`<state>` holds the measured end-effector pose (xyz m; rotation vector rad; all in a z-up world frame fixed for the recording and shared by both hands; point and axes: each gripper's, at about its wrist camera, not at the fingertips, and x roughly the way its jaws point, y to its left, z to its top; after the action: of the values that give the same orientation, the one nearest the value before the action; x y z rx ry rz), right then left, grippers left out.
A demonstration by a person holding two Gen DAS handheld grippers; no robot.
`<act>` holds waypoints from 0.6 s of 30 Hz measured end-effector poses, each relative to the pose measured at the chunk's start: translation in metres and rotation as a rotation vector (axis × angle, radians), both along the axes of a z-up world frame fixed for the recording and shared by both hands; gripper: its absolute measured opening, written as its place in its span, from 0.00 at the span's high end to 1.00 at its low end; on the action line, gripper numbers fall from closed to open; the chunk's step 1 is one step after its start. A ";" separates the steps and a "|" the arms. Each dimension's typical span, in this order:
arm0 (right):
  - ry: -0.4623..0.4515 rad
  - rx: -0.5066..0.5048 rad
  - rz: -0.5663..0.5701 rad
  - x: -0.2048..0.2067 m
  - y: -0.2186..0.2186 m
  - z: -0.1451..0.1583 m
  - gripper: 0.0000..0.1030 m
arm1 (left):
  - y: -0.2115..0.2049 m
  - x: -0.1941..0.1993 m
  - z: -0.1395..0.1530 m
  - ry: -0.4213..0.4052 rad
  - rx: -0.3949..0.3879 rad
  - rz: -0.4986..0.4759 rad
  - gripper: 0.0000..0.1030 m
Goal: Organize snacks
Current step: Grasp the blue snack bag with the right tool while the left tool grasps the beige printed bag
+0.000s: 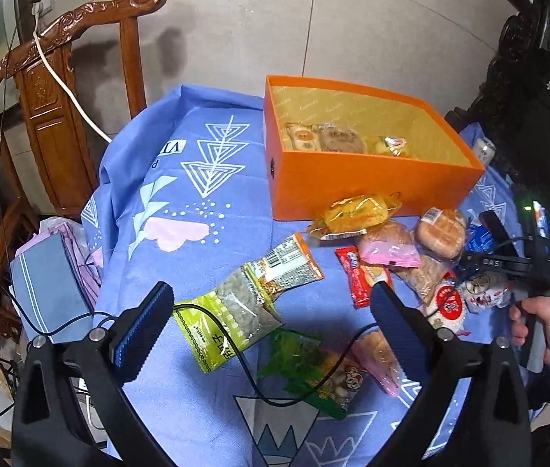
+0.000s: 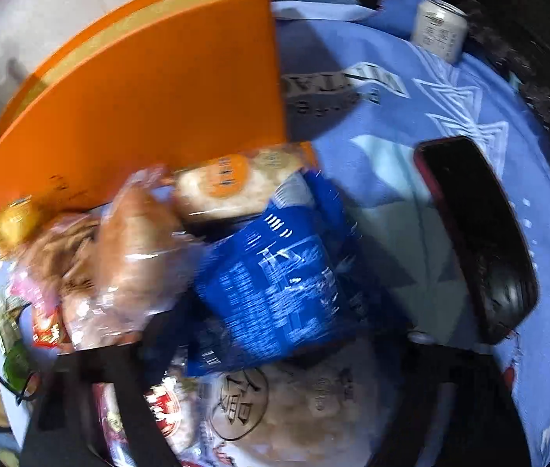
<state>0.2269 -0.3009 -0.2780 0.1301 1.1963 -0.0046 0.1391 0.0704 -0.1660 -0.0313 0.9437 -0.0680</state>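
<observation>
A blue patterned cloth (image 1: pixel 212 202) covers the tabletop, and a carved wooden chair (image 1: pixel 53 89) stands off its far left corner.

On the cloth toward the far edge sits an open orange box (image 1: pixel 356 183) with a gold lining; three wrapped snacks (image 1: pixel 343 138) lie in a row along its near wall inside.

The loose snacks lie in a heap in front of the box and toward the right edge. A yellow-wrapped bun (image 1: pixel 356 214) touches the box's front wall. Just beside it are clear-wrapped breads (image 1: pixel 440 231), a pink packet (image 1: pixel 391 251) and a red packet (image 1: pixel 358 278).

Nearer the middle lies a clear bag of seeds with a lime-green header (image 1: pixel 232 311), and just in front of it a green-edged packet (image 1: pixel 313 371).

In the right wrist view a blue packet with white print (image 2: pixel 275 276) lies on the heap, with a round pale cake with a stamped character (image 2: pixel 286 401) below it. A dark phone with a red edge (image 2: pixel 477 233) lies on the cloth beside the heap, and a white can (image 2: pixel 438 27) stands near the far right corner.

The left hand-held gripper (image 1: pixel 271 303) hangs above the seed bag with its jaws wide apart, clamping nothing.

The right hand-held gripper (image 2: pixel 286 350), gripped by a hand (image 1: pixel 539 323), points down into the heap at the right edge. Its jaws stand partly apart around the blue packet and the cake; blur hides whether the pads press on either.
</observation>
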 end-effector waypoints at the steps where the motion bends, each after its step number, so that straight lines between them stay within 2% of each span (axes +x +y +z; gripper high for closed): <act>1: -0.017 -0.016 0.010 -0.003 0.002 0.004 0.41 | 0.002 0.002 -0.003 0.005 -0.002 0.007 0.04; 2: -0.042 -0.030 0.023 -0.009 0.004 0.011 0.53 | 0.003 0.004 -0.006 0.011 -0.008 0.013 0.04; 4: -0.087 0.003 0.039 -0.019 0.003 0.025 0.68 | 0.003 0.010 -0.012 0.030 -0.028 0.018 0.04; 5: -0.104 0.021 0.049 -0.025 0.003 0.034 0.71 | 0.003 0.012 -0.015 0.037 -0.038 0.015 0.04; 8: -0.125 0.022 0.061 -0.033 0.005 0.047 0.72 | -0.007 0.023 -0.024 0.051 -0.059 -0.013 0.04; 10: -0.127 0.074 0.036 -0.038 0.000 0.053 0.72 | -0.021 0.032 -0.029 0.050 -0.056 -0.047 0.04; 14: -0.136 0.142 0.000 -0.050 0.002 0.062 0.72 | -0.047 0.050 -0.035 0.037 -0.021 -0.112 0.04; 18: -0.147 0.221 -0.022 -0.067 0.004 0.074 0.72 | -0.047 0.070 -0.049 0.035 0.011 -0.124 0.04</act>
<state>0.1598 -0.2967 -0.2036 0.3321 1.0457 0.1162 0.2086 0.0231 -0.2152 0.0361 0.9807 -0.1770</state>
